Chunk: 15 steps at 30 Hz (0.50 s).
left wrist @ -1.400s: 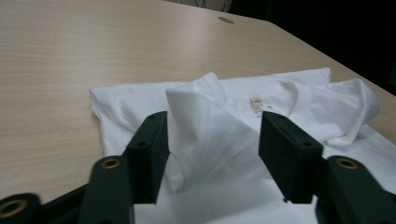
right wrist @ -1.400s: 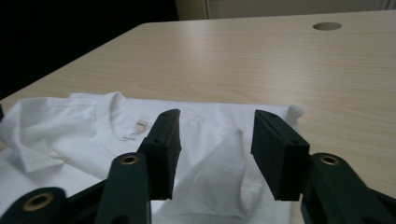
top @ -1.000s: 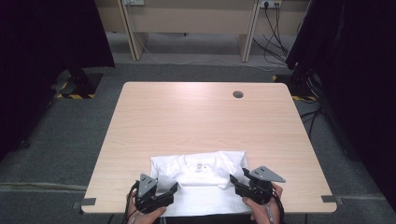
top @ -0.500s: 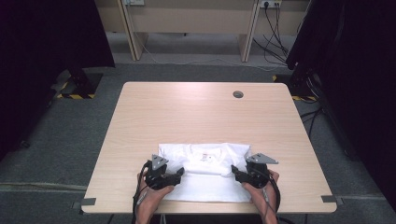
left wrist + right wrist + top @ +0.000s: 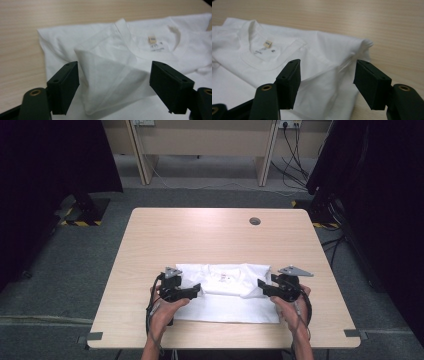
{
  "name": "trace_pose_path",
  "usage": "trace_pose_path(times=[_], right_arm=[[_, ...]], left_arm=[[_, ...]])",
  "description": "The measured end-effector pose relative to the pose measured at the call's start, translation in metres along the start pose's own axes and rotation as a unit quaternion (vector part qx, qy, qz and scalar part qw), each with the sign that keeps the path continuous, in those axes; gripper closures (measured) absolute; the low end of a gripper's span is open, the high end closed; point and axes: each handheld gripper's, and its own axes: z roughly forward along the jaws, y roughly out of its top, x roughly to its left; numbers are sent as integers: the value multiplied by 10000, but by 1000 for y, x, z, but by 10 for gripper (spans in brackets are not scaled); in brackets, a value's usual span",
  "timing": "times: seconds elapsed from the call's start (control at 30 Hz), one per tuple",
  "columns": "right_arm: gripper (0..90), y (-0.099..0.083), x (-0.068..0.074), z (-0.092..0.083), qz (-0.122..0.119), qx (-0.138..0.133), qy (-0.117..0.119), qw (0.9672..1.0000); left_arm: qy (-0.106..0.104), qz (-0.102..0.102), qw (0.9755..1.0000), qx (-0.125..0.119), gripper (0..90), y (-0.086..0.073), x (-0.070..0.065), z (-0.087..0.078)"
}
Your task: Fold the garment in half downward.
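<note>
A white T-shirt (image 5: 227,292) lies folded on the near half of the wooden table (image 5: 210,240), collar and label (image 5: 151,39) facing up. My left gripper (image 5: 196,290) sits at the shirt's left side, jaws open, with a raised fold of sleeve cloth (image 5: 110,75) standing between them. My right gripper (image 5: 261,285) is at the shirt's right side, jaws open over the bunched right shoulder (image 5: 329,65). The label (image 5: 267,44) also appears in the right gripper view. A hand holds each gripper from the table's near edge.
A round cable hole (image 5: 255,221) sits in the table's far right part. Beyond the table stand desk legs and trailing cables (image 5: 290,150) on grey floor. Dark curtains (image 5: 55,160) flank both sides.
Both grippers have moved forward from the near edge onto the shirt's sides. The shirt now lies flatter and wider, its sleeves folded in.
</note>
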Motion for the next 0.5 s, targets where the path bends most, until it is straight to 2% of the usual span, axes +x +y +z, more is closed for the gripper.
trace_pose_path(times=[0.03,0.13,0.2,0.3,0.4,0.5], right_arm=[[414,1,-3,-3,11,-25,12,10000],[438,3,-10,-7,79,-44,54,9999],[448,3,-11,-5,126,-19,108,9999],[481,1,-9,0,147,26,132,9998],[528,-1,-7,8,108,128,172,9997],[607,-3,-3,17,51,238,311,9992]], left_arm=[[0,-54,10000,-57,216,4,2,-3],[60,-45,10000,-60,212,10,4,-1],[113,-65,9999,-61,216,12,4,4],[61,-60,10000,-20,242,14,2,11],[79,14,9999,120,299,14,0,20],[99,155,9997,179,415,11,1,26]])
